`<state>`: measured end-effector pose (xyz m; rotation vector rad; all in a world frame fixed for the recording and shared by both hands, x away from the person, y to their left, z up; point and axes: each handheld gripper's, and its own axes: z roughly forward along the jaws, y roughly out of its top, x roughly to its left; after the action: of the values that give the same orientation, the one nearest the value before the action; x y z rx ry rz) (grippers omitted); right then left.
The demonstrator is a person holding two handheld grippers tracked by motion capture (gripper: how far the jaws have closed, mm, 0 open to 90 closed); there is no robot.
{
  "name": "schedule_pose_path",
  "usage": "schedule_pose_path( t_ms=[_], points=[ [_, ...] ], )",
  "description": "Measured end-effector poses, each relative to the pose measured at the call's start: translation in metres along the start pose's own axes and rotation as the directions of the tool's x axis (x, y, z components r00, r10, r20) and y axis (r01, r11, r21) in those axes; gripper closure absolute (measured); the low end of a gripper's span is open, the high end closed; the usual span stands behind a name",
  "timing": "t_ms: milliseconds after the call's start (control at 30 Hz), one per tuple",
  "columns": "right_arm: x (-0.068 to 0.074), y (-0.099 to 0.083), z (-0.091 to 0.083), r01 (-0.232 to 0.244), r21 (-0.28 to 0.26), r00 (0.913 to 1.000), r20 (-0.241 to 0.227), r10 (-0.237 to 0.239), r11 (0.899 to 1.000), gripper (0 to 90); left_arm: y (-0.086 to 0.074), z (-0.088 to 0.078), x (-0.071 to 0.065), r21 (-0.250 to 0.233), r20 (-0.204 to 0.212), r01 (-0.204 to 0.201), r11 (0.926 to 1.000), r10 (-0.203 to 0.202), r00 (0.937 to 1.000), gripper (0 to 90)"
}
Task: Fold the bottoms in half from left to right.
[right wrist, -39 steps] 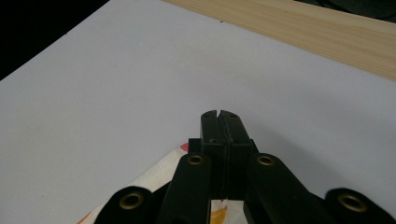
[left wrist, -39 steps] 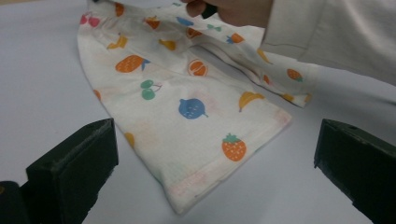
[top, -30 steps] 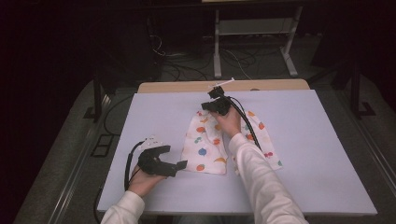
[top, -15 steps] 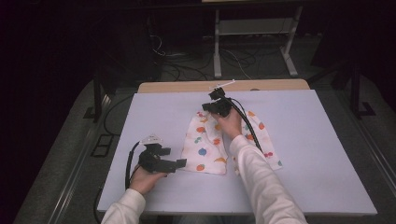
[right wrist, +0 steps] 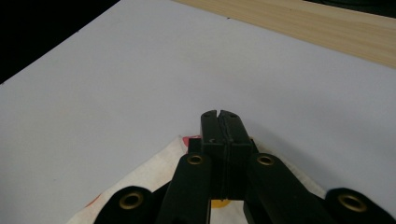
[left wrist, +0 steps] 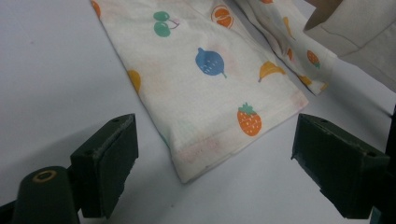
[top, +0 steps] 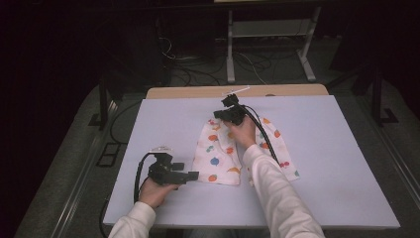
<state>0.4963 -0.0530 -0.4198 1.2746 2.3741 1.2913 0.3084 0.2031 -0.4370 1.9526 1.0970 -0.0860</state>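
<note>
Fruit-print cloth flat on table; right tool clamped at far edge, left tool wide open near hem.

The high view looks forward and down on the fruit-print cloth. The left gripper view faces its near hem closely from low; the right gripper view, seemingly above its far edge, looks beyond.
</note>
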Motion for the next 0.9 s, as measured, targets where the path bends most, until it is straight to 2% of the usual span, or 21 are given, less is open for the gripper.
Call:
schedule_pose_path(
  t_ms=[333,433,500,567,733,767,800,900],
  points=[
    [0.001,0.001,-0.002,0.012,-0.007,0.9999,0.003,-0.012,1.000,88.7,-0.004,0.005,0.007,0.055,0.033,0.031,0.9980,-0.033,0.9989,31.1],
    [0.001,0.001,-0.002,0.012,-0.009,0.9999,0.006,-0.012,1.000,88.7,-0.004,0.005,0.010,0.057,0.033,0.040,0.9976,-0.042,0.9986,40.1],
    [0.002,0.001,-0.002,0.014,-0.010,0.9999,0.006,-0.014,1.000,88.6,-0.004,0.006,0.012,0.063,0.033,0.054,0.9966,-0.056,0.9979,42.0],
    [0.002,0.001,-0.003,0.017,-0.011,0.9998,0.005,-0.017,1.000,88.7,-0.004,0.005,0.014,0.061,0.022,0.066,0.9959,-0.068,0.9975,48.0],
    [0.002,0.000,-0.004,0.020,-0.015,0.9998,0.008,-0.019,1.000,88.6,-0.003,0.007,0.018,0.062,0.025,0.098,0.9932,-0.100,0.9947,59.2],
    [0.002,0.001,-0.005,0.023,-0.016,0.9997,0.012,-0.022,1.000,88.6,-0.003,0.007,0.018,0.064,0.024,0.100,0.9929,-0.102,0.9945,63.8],
    [0.002,0.001,-0.005,0.023,-0.016,0.9997,0.012,-0.022,1.000,88.6,-0.003,0.008,0.019,0.067,0.020,0.101,0.9926,-0.102,0.9946,63.8],
    [0.002,0.002,-0.007,0.021,-0.021,0.9997,0.015,-0.020,1.000,88.6,-0.002,0.009,0.020,0.071,0.012,0.096,0.9929,-0.097,0.9953,71.4]
  ],
)
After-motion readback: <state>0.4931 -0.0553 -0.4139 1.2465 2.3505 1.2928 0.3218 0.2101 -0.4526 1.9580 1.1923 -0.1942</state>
